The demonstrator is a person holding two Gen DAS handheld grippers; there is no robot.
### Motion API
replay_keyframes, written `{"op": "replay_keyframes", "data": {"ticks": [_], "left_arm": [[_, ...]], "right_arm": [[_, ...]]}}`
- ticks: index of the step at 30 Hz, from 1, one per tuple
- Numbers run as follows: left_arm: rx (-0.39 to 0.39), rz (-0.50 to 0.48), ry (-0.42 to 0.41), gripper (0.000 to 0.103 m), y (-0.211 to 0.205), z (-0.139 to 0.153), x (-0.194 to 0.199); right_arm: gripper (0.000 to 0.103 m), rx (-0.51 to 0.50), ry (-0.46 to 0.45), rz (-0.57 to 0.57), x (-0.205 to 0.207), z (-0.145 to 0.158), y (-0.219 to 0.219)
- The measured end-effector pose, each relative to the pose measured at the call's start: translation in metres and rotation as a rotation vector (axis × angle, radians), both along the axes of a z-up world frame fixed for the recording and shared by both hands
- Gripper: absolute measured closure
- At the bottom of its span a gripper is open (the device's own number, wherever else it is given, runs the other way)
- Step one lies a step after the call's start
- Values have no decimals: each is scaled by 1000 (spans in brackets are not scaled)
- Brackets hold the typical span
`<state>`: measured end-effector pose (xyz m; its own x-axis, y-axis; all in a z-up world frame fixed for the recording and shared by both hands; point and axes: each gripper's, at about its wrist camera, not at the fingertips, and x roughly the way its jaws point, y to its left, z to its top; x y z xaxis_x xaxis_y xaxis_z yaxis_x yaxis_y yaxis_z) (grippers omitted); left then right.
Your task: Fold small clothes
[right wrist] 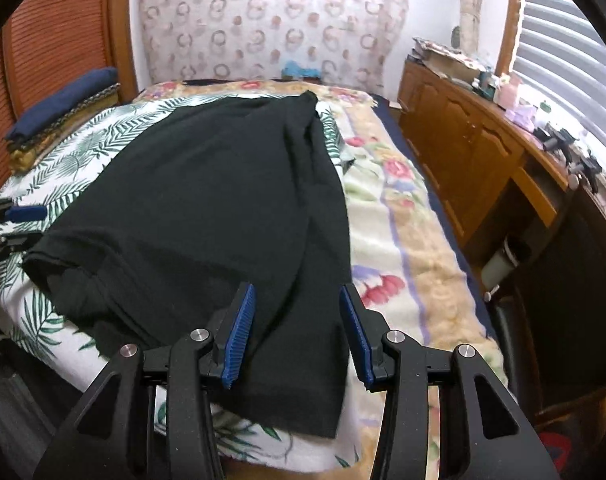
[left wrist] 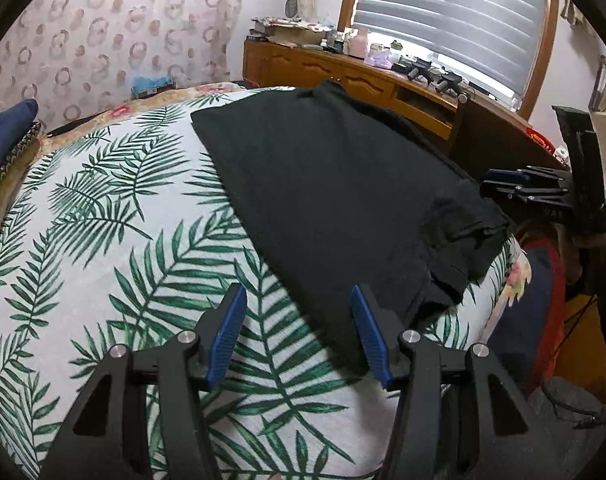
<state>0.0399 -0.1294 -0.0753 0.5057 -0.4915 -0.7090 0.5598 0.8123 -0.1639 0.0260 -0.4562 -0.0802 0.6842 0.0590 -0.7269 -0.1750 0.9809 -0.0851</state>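
A black garment (left wrist: 335,188) lies spread on a palm-leaf sheet (left wrist: 115,240) on the bed, with a folded sleeve bunched at its near right end. My left gripper (left wrist: 299,300) is open and empty, hovering over the sheet just left of the garment's near edge. In the right wrist view the same garment (right wrist: 207,184) runs away from me along the bed. My right gripper (right wrist: 299,296) is open and empty above its near right corner. The right gripper also shows in the left wrist view (left wrist: 503,184), beyond the sleeve. The left gripper shows at the left edge of the right wrist view (right wrist: 23,216).
A floral blanket (right wrist: 399,232) covers the bed's right side. Folded navy cloth (right wrist: 63,100) sits on a pile by the wooden headboard (right wrist: 51,32). A wooden cabinet (right wrist: 483,148) with clutter on top runs under the blinds (left wrist: 455,12). The bed edge drops off beside the sleeve.
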Motion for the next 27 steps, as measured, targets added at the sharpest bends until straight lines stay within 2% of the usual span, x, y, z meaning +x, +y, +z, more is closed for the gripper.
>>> {"op": "replay_keyframes", "data": {"ticks": [10,18,22,24,25,27], "left_arm": [[9,-20,17,49,-2,-1,-6],[11,-41,33,49,-4,-4,-6],[4,-43,40,49,-4,-4,-6],[2,-43,43,49,-5,-4,-6],[3,-43,43,49,-6,-4,-5],[4,-43,42,49,-6,-4,-6]], "right_arm": [[59,35,42,28,-7,-11,0],[59,83,33,45,-7,-6,2],[60,64,60,55,-2,-15,9],[79,82,74,78,-2,-18,12],[93,89,70,93,-3,-18,13],[101,101,50,124,-8,-13,15]]}}
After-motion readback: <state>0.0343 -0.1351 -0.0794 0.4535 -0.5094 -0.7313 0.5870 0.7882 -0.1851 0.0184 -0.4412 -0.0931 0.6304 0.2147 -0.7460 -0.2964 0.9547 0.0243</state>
